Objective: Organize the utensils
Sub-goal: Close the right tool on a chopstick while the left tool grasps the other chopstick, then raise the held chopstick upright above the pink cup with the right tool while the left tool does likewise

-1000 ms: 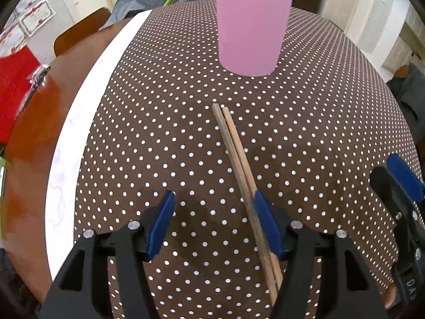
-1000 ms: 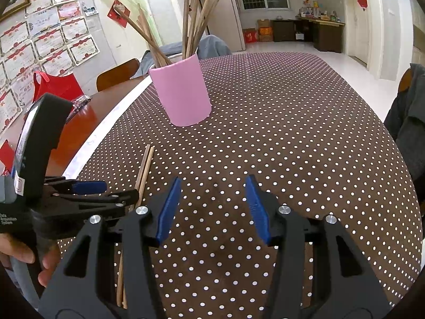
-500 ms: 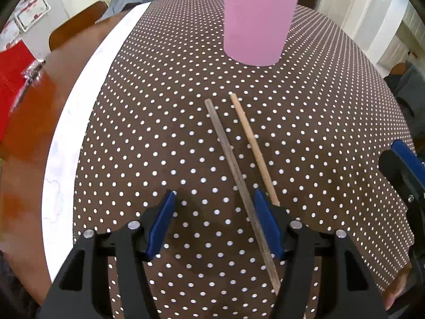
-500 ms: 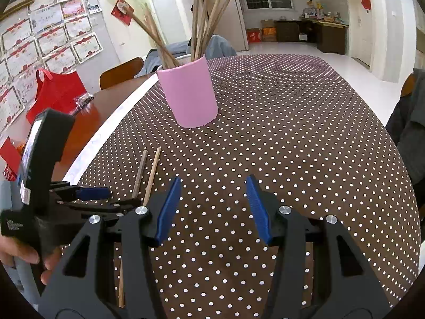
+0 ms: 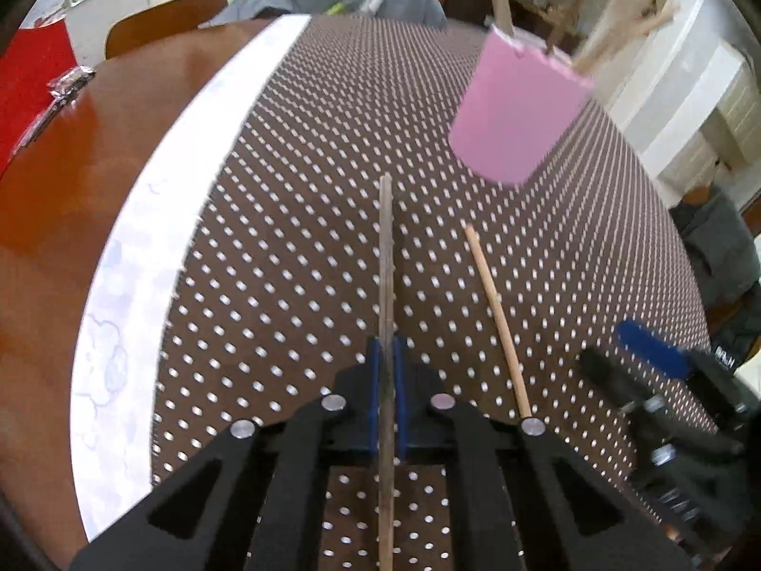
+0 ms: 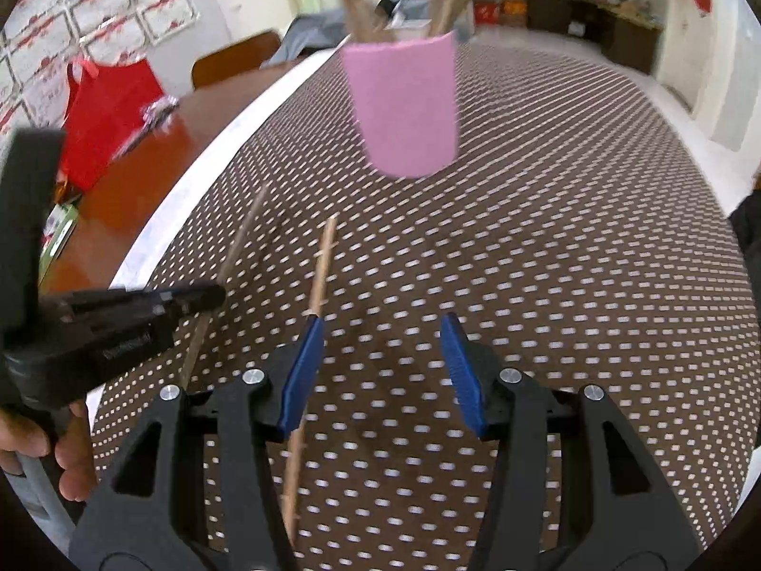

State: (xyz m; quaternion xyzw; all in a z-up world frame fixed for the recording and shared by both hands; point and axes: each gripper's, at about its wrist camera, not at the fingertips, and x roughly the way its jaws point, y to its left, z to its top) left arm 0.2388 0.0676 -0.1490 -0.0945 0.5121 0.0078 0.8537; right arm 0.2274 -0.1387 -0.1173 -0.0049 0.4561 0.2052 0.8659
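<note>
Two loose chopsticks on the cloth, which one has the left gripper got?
The darker chopstick, clamped in the left gripper. The lighter chopstick lies free, nearer the right gripper.

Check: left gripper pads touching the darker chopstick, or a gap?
Touching. In the left wrist view the left gripper has just closed, and its blue pads press both sides of the darker chopstick, no gap showing.
</note>
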